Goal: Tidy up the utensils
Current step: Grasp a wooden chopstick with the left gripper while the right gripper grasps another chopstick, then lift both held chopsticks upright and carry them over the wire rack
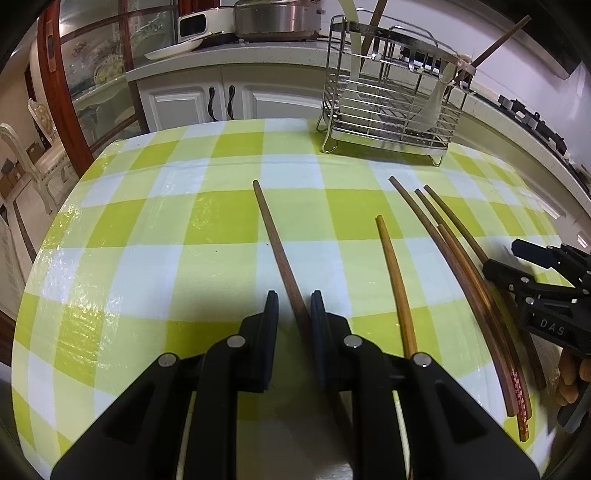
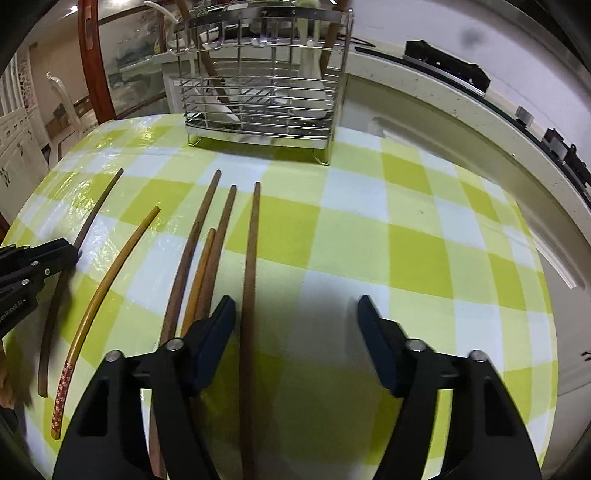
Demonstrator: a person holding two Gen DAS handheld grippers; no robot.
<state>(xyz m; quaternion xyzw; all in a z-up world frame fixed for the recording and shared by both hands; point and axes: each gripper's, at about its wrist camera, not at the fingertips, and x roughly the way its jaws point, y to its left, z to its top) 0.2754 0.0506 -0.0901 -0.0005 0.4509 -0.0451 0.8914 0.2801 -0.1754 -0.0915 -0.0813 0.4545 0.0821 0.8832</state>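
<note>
My left gripper (image 1: 293,301) straddles a dark brown chopstick (image 1: 275,236) lying on the checked tablecloth; the jaws stand narrowly apart, with a gap at the left pad. A yellow chopstick (image 1: 393,277) lies to its right, then several more chopsticks (image 1: 454,251). My right gripper (image 2: 297,306) is open wide over the cloth, and a long brown chopstick (image 2: 251,266) runs between its jaws near the left finger. Other chopsticks (image 2: 207,258) lie left of it. The wire utensil rack (image 1: 391,92) stands at the table's far side and holds white spoons and wooden sticks; it also shows in the right wrist view (image 2: 262,77).
The table has a green and white checked cloth (image 1: 147,229). White cabinets and a counter with a pot (image 1: 277,20) lie behind it. A curved counter edge (image 2: 480,122) runs along the right. The left gripper shows in the right wrist view (image 2: 33,266).
</note>
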